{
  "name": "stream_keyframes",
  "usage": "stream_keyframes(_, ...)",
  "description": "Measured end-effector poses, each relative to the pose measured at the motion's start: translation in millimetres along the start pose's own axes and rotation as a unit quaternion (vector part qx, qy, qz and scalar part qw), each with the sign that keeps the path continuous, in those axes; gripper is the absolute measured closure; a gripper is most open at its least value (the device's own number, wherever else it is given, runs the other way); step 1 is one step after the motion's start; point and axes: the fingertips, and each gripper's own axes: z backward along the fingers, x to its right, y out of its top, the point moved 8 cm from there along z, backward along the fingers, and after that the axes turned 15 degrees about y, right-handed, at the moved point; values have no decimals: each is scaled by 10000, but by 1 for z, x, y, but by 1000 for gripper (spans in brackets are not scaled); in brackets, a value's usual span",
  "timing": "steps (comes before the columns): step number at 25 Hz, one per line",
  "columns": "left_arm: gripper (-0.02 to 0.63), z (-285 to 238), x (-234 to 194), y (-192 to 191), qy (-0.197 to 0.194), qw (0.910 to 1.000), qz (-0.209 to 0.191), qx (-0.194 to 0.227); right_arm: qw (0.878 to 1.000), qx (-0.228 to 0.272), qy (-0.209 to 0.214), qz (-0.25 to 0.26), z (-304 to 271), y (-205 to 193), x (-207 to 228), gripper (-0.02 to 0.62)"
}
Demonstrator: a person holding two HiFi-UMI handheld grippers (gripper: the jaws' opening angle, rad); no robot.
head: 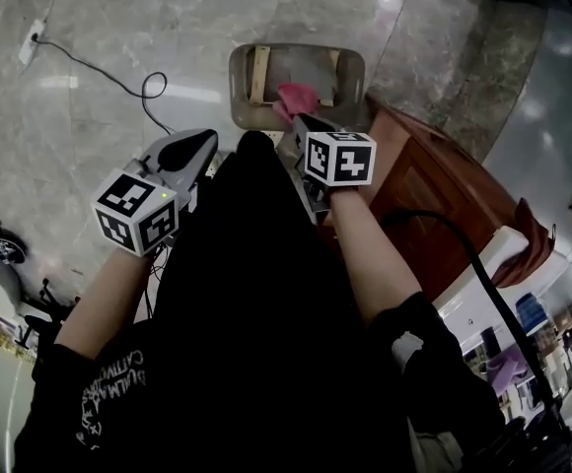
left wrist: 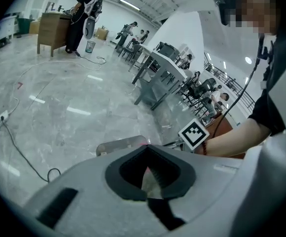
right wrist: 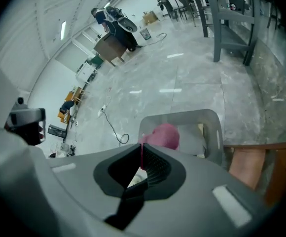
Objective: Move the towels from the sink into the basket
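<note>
I am looking steeply down at a polished grey stone floor [head: 99,18] that mirrors the ceiling lights in pale streaks. A grey plastic basket [head: 240,67] stands on it just ahead of me, with two wooden slats [head: 259,75] lying inside. My right gripper [head: 302,122] points down toward the basket. Its jaws are clamped on a pink towel [head: 296,97]: in the right gripper view a thin pink edge runs between the closed tips, and the rest of the towel [right wrist: 163,135] bunches beyond them over the basket's [right wrist: 213,132] opening. I cannot tell whether the cloth touches the bottom.

My left gripper [head: 207,138] hangs to the left of the basket over bare floor. In the left gripper view its tips [left wrist: 145,148] meet, and I make out nothing gripped between them.

A white power strip [head: 32,35] and a looping black cable [head: 148,89] lie on the floor at the left. A reddish-brown wooden cabinet [head: 434,190] stands to the right of the basket. Farther off the hall is wide and white, with grey tables [left wrist: 158,73], chairs, and people at a wooden counter [left wrist: 52,31].
</note>
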Motion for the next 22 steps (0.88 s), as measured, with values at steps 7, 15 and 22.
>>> stream_keyframes(7, 606, 1, -9, -19, -22, 9993, 105, -363, 9927, -793, -637, -649, -20, -29, 56, 572)
stream_keyframes(15, 606, 1, -15, -28, -36, 9989, 181, -430, 9896, -236, -715, -1229, -13, -20, 84, 572)
stream_keyframes(22, 606, 11, -18, -41, -25, 9985, 270, -468, 9913, 383, -587, -1118, -20, -16, 72, 547)
